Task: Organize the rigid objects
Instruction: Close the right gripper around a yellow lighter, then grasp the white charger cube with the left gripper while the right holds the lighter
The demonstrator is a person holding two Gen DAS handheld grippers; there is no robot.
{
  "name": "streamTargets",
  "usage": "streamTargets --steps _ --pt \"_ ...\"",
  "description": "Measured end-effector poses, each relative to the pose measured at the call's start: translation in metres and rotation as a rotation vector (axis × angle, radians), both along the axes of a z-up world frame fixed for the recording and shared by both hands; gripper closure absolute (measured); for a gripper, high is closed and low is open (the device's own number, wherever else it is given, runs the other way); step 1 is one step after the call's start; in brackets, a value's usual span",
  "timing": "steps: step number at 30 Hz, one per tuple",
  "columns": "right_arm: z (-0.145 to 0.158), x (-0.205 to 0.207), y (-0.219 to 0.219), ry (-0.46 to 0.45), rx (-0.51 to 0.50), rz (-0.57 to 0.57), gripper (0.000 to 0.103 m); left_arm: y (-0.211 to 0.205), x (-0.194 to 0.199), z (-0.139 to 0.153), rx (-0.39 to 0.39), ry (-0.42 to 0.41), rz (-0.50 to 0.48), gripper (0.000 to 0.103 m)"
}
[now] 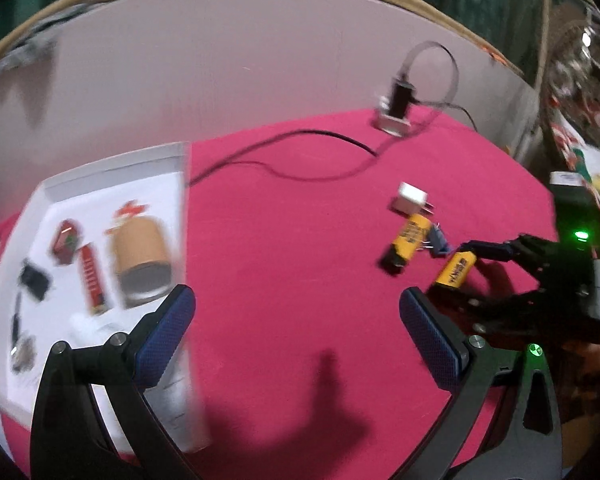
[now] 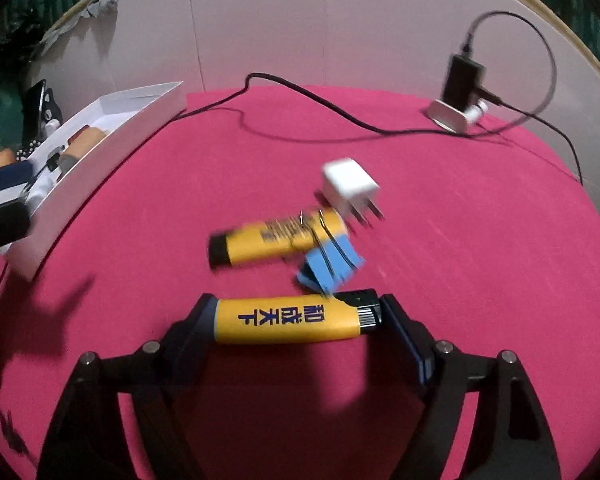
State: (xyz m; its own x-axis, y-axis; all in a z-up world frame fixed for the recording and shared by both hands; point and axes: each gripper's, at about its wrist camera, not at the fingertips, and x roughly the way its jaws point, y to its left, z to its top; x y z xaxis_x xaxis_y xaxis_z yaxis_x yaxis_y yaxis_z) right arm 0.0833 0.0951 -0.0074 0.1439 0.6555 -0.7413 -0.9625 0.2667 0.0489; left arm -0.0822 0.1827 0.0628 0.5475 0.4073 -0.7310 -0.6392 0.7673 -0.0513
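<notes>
Lighters, a plug and a clip lie loose on the pink cloth (image 2: pixel 480 264), and the right gripper (image 2: pixel 296 320) has the nearer yellow lighter (image 2: pixel 288 322) lengthwise between its fingers, one pad at the plain yellow end and the other at the black capped end. Both pads look to be touching the lighter's ends, which rests on the cloth. Just beyond it sits a blue binder clip (image 2: pixel 330 266), its wire arms leaning on a second yellow lighter (image 2: pixel 280 240) that lies blurred across the middle of the cloth. A white plug adapter (image 2: pixel 350 188) stands right behind that second lighter, its prongs pointing toward the right. Farther back a black cable (image 2: pixel 300 92) snakes to a small black device on a white stand (image 2: pixel 460 88) near the pale backdrop. The left gripper (image 1: pixel 296 332) hangs with its blue-padded fingers wide apart and nothing between them, one finger over the edge of a white tray (image 1: pixel 48 184) at the left side of the cloth. In that tray lie a brown cylindrical tin (image 1: pixel 142 264), a red bar-shaped item (image 1: pixel 92 280), a small red box (image 1: pixel 66 242) and some dark pieces too blurred to name.
</notes>
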Motion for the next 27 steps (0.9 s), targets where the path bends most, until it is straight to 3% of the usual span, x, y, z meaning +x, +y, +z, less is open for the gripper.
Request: streamTargets --steps 4,8,16,20,22,26,27 --pt "0.0 0.025 -0.037 0.01 0.013 -0.072 0.022 -0.015 0.049 -0.009 0.015 0.033 -0.138 0.0" --pt "0.001 0.052 -0.065 0.127 0.067 -0.135 0.022 -0.027 0.085 -0.012 0.048 0.042 -0.222 0.0" --pt "-0.001 0.045 -0.063 0.12 0.062 -0.113 0.022 0.013 0.148 -0.009 -0.001 0.054 -0.203 0.002" --pt "-0.004 0.054 -0.066 0.174 0.093 -0.114 0.022 0.019 0.178 -0.022 0.009 0.12 -0.25 0.014" --pt "-0.004 0.06 -0.068 0.209 0.114 -0.117 0.022 0.02 0.187 -0.03 0.004 0.144 -0.264 0.029" --pt "-0.005 0.063 -0.069 0.241 0.135 -0.123 0.022 0.015 0.195 -0.044 0.01 0.174 -0.314 0.031" --pt "-0.005 0.062 -0.069 0.243 0.136 -0.125 0.022 0.014 0.195 -0.045 0.013 0.173 -0.321 0.037"
